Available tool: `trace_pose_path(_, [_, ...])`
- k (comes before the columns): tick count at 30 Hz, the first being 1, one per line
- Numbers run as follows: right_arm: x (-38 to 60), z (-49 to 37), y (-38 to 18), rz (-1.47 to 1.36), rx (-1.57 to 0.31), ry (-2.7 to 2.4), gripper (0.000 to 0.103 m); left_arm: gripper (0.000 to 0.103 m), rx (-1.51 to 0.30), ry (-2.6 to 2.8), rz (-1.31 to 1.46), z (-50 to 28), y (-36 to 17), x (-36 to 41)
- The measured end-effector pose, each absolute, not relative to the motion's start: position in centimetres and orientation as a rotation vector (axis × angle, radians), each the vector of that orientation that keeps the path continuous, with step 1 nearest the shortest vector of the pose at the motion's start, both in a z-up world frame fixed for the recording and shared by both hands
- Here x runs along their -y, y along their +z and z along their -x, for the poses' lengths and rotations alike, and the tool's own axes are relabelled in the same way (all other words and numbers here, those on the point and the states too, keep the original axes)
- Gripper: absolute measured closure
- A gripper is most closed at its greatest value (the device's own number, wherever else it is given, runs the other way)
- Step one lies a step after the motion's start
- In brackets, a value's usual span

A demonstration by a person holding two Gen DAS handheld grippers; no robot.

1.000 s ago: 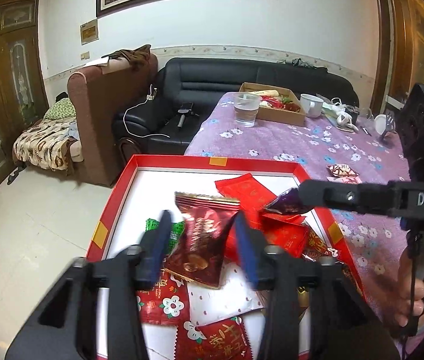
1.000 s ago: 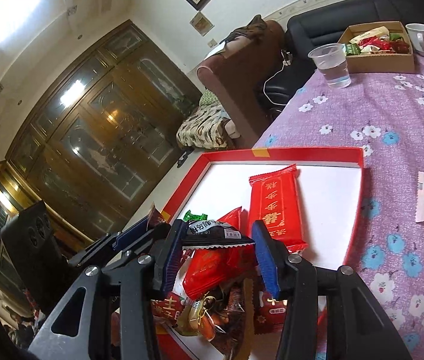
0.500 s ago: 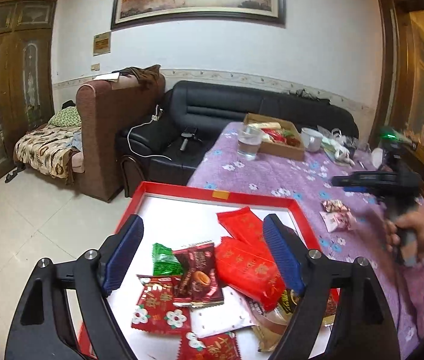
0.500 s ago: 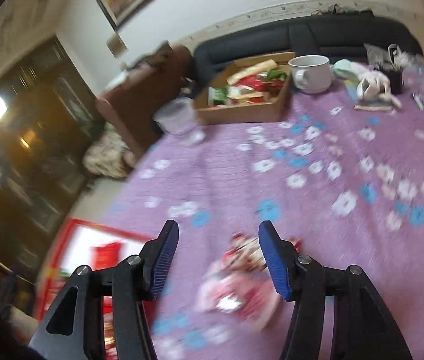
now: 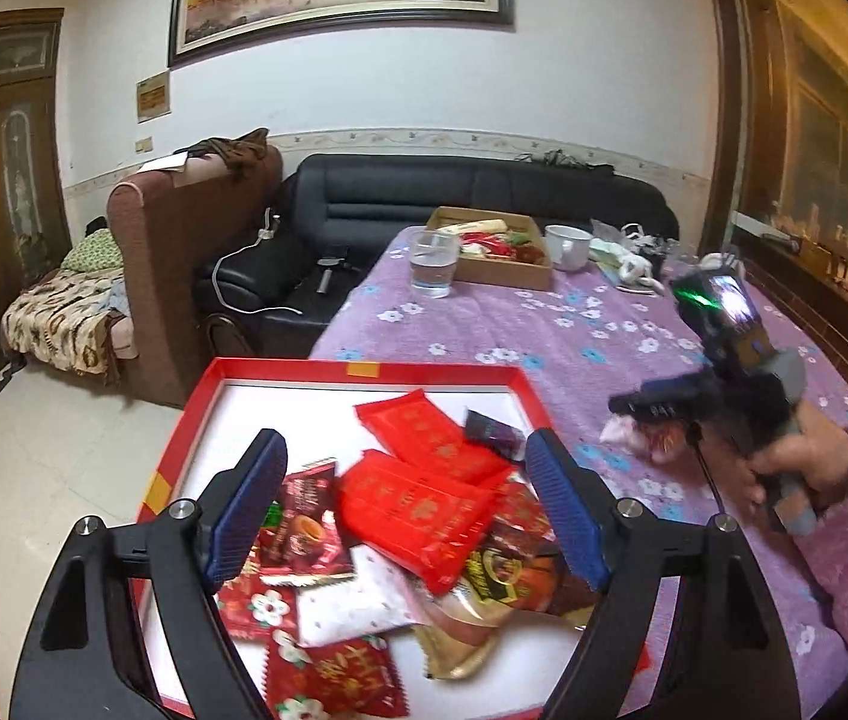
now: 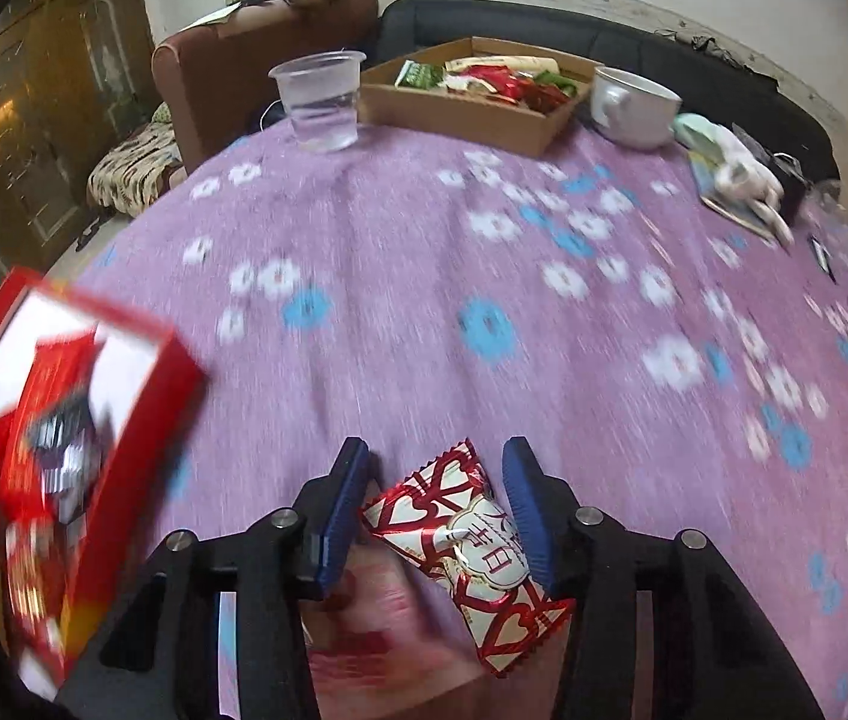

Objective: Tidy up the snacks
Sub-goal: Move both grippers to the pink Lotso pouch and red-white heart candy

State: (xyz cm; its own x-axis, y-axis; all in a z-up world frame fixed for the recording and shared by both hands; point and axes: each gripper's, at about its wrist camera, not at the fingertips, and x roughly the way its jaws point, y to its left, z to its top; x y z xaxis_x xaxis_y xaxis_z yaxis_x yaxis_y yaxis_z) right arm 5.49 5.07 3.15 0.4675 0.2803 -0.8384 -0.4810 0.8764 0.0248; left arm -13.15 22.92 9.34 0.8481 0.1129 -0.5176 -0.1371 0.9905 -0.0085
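Two packets lie on the cloth; the right gripper straddles the heart-print packet, fingers apart. Lower squarely, pinch mid-body. Left gripper hangs wide apart over the tray.

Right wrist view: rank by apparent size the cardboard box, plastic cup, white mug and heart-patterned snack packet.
1. cardboard box
2. heart-patterned snack packet, though nearness inflates it
3. white mug and plastic cup look alike; unranked.
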Motion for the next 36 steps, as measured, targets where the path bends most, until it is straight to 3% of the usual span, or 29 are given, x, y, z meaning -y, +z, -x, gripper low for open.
trace_pose_path(7, [1.5, 4.3, 3.3, 0.182, -1.008, 0.504, 0.056, 0.021, -0.546, 0.036, 0.037, 13.9, 9.5, -19.8])
trace_pose_path(12, [10.0, 8.0, 4.5, -0.182, -1.044, 0.556, 0.054, 0.021, -0.566, -0.081, -0.006, 14.4, 9.6, -15.6])
trace_pose_path(15, [14.3, 9.0, 5.9, -0.259, -0.983, 0.516, 0.048, 0.021, -0.575, -0.147, -0.029, 14.7, 9.7, -13.2])
trace_pose_path(24, [10.6, 12.7, 6.4, 0.142, -0.945, 0.592, 0.047, 0.021, -0.726, -0.228, -0.104, 14.0, 7.6, -7.2])
trace_pose_path(36, [6.8, 11.2, 3.4, 0.483, -0.87, 0.657, 0.047, 0.021, -0.771, -0.189, -0.135, 14.2, 7.0, -7.7])
